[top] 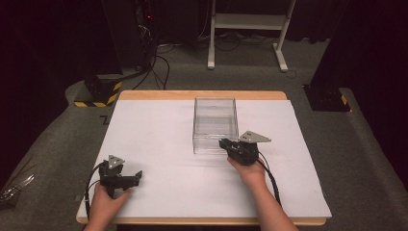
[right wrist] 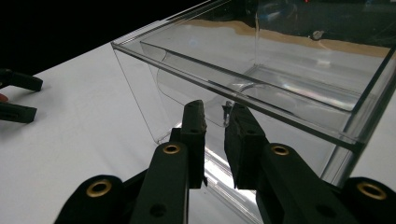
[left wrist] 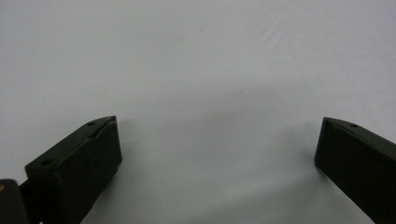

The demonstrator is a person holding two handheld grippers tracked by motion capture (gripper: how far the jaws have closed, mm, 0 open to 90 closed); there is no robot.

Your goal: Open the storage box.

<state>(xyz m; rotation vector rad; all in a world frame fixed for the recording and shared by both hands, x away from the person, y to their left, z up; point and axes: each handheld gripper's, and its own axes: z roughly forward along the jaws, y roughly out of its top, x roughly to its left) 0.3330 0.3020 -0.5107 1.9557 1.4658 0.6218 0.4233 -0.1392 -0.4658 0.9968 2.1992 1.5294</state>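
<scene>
Two claws: right claw (right wrist: 215, 114) nearly closed beside unlabelled clear box (right wrist: 243, 84), left claw (left wrist: 217, 149) wide open.

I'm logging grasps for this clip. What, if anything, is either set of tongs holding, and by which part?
The left tongs are open over bare white table, holding nothing. The right tongs sit nearly closed against the clear box's near wall; whether they grip it cannot be told.

Both grippers, left gripper (top: 137, 177) and right gripper (top: 222, 143): black, brass rivets, grey three-cornered top plates, trailing black cables. Forearms bare.
</scene>
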